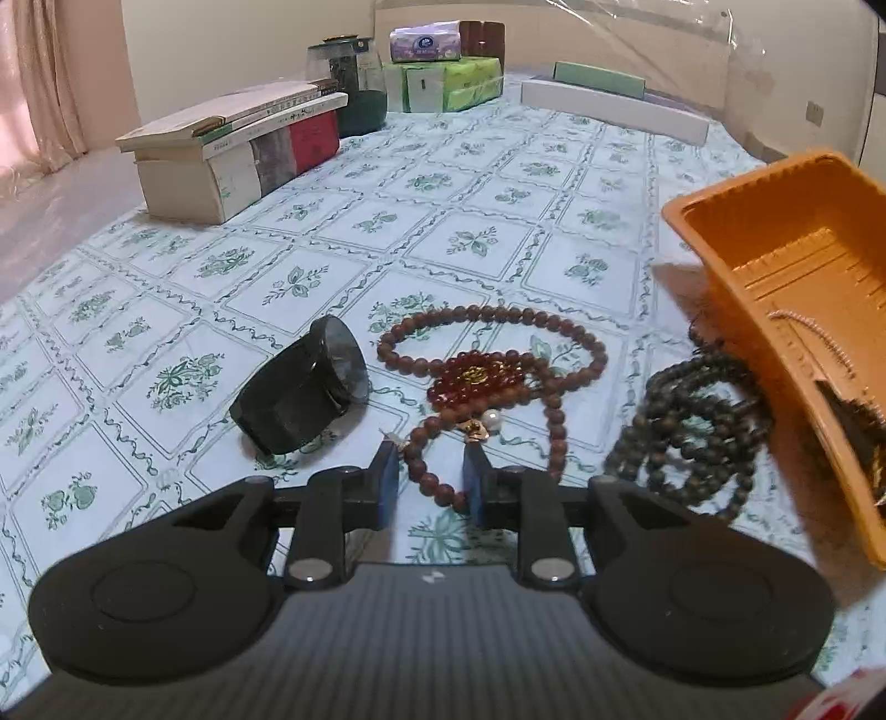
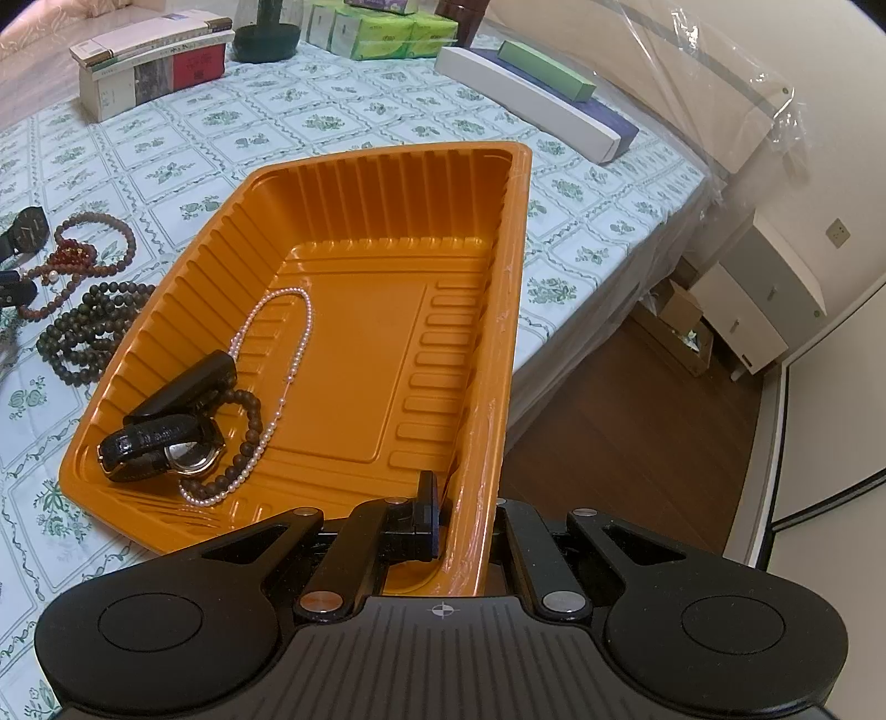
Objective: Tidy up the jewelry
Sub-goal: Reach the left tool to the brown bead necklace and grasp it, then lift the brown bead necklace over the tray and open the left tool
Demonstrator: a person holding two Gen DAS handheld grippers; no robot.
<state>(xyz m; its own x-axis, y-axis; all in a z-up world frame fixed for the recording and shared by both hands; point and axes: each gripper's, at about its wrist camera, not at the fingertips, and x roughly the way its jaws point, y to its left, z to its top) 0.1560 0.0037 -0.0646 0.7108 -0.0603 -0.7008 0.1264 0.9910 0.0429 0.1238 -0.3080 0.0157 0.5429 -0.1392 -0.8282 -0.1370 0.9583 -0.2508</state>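
right gripper (image 2: pixel 462 512) clamping tilted orange tray (image 2: pixel 387 310) rim, long axis pointing away, left gripper (image 1: pixel 432 487) released

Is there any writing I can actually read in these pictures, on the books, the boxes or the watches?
None can be read with certainty.
Stacked books with white, grey and red spines: spine print, too blurred.
Purple tissue pack: round blue logo, words too small.
Green tissue packs: markings illegible.
Black-strapped wristwatch in the orange plastic tray: dial marks too small.
Black wristwatch on the floral tablecloth: face shows only glare.
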